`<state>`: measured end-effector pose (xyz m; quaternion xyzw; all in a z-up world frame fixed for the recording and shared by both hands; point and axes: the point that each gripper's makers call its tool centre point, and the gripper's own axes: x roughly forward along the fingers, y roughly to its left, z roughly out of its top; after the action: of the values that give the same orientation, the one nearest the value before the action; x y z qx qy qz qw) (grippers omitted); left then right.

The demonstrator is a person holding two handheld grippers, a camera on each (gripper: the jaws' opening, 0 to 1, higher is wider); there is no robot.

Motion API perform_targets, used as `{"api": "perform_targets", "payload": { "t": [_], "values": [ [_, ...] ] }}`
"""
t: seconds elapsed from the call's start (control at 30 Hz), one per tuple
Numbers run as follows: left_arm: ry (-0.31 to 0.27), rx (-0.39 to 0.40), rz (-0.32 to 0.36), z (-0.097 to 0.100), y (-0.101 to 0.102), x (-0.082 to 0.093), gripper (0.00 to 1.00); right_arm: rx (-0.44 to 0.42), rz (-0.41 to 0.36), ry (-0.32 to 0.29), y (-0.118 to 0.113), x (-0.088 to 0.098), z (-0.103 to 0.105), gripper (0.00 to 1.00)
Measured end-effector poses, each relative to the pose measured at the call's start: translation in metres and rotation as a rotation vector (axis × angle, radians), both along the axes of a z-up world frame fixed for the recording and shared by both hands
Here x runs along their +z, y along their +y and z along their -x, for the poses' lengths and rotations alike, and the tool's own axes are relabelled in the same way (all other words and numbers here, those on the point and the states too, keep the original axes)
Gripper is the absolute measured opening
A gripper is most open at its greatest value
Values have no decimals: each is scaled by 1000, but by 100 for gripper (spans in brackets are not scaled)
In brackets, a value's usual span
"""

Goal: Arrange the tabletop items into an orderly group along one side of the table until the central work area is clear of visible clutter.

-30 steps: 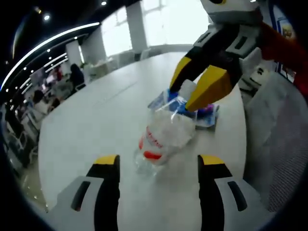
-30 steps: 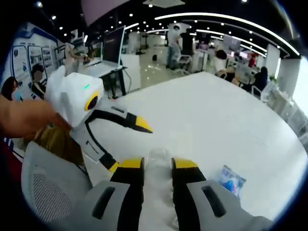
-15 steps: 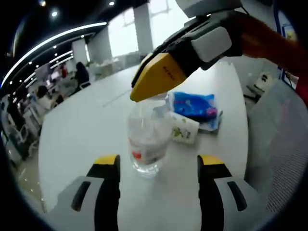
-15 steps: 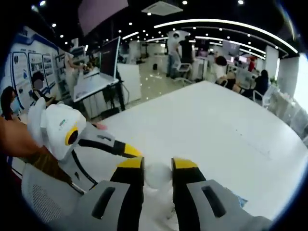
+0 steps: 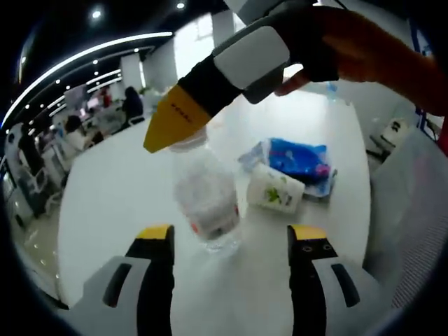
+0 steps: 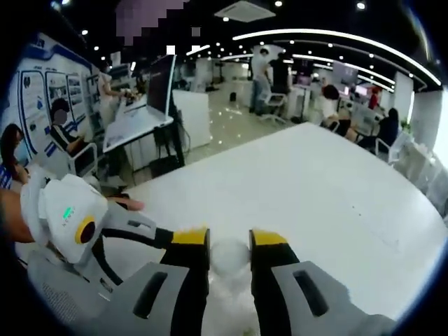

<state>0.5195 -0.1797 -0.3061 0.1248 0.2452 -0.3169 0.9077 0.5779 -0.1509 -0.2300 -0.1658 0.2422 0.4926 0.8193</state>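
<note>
In the left gripper view, a clear plastic water bottle with a red-and-white label [image 5: 207,203] stands in the middle of the frame, its base just above the gap between the left gripper [image 5: 229,241]'s two black-and-yellow jaws, which rise from the bottom edge set wide apart with nothing between them. The right gripper [image 5: 175,124] enters from the upper right, held by a hand [image 5: 364,49], and its yellow tip sits over the bottle's neck; from this angle its hold on the neck is hidden behind the jaw.

Right of the bottle, near the centre right of the frame, a small white carton with green print [image 5: 275,191] lies on the white round table [image 5: 105,189], touching a blue plastic packet [image 5: 299,159] just above it. A grey mesh chair back [image 5: 413,210] fills the right edge.

In the right gripper view, the right gripper [image 6: 229,246]'s jaws at the bottom centre are closed narrowly on the bottle's white cap [image 6: 229,257]. The left gripper [image 6: 119,234] shows at the lower left of that frame, its jaws spread. The table stretches toward the upper right, with an office floor, desks and seated people behind it.
</note>
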Motion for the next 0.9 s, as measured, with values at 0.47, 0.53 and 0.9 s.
{"api": "perform_targets", "payload": {
  "t": [0.47,0.53,0.9],
  "values": [
    [-12,51,22,-9,1,-2,61,2,-12,6,2,-1,3,22],
    [-9,56,22,-10,0,-3,62,9,-8,1,2,-1,3,22],
    [-7,77,24,-11,2,-5,62,26,-38,-12,6,9,7,23]
  ]
}}
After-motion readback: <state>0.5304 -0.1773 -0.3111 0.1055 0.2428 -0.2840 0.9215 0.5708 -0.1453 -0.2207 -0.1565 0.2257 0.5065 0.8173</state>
